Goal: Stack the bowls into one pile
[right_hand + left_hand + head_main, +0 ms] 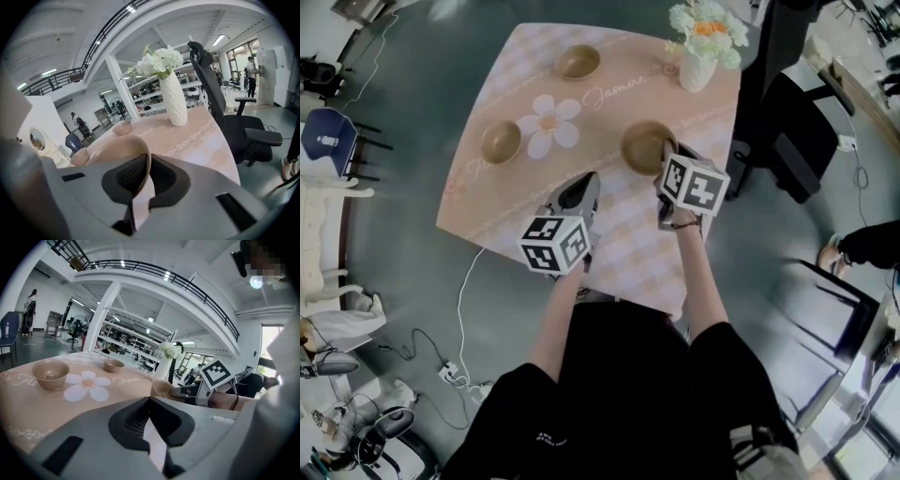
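Three brown bowls are on a pink table with a flower-print cloth. One bowl sits at the far side and another at the left. My right gripper is shut on the near rim of the third bowl. In the right gripper view that rim runs between the pads of my right gripper. My left gripper hovers over the cloth to the left of that bowl, and its jaws are together with nothing in them.
A white vase of flowers stands at the table's far right corner. A black office chair is just beyond the right edge. A cable and power strip lie on the floor at the left.
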### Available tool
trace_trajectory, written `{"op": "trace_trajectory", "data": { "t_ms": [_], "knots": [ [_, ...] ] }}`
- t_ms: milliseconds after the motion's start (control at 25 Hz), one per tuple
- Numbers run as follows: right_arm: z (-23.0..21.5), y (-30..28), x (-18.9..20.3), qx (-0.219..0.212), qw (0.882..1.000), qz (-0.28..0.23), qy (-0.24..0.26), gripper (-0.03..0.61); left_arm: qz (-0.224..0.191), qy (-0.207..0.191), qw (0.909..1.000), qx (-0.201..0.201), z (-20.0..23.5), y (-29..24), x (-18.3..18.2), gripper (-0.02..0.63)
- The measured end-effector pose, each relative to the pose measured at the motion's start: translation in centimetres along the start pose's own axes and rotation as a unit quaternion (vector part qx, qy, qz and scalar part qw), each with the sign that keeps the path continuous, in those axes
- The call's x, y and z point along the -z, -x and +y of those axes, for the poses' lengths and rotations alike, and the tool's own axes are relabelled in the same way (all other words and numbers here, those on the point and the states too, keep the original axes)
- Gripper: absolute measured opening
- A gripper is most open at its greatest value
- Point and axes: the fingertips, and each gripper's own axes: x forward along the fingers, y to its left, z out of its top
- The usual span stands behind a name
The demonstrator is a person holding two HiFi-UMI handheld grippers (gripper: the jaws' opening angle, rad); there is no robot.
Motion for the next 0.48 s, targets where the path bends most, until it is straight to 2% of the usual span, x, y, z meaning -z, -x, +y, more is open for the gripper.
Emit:
{"op": "trace_trajectory", "data": {
  "t_ms": [480],
  "knots": [
    [6.9,1.1,0.0,-0.075,0.997,0.001,0.018,0.008,-0.052,0.017,0.9963,-0.067,2.3,5.6,-0.9,-0.003]
  ]
}}
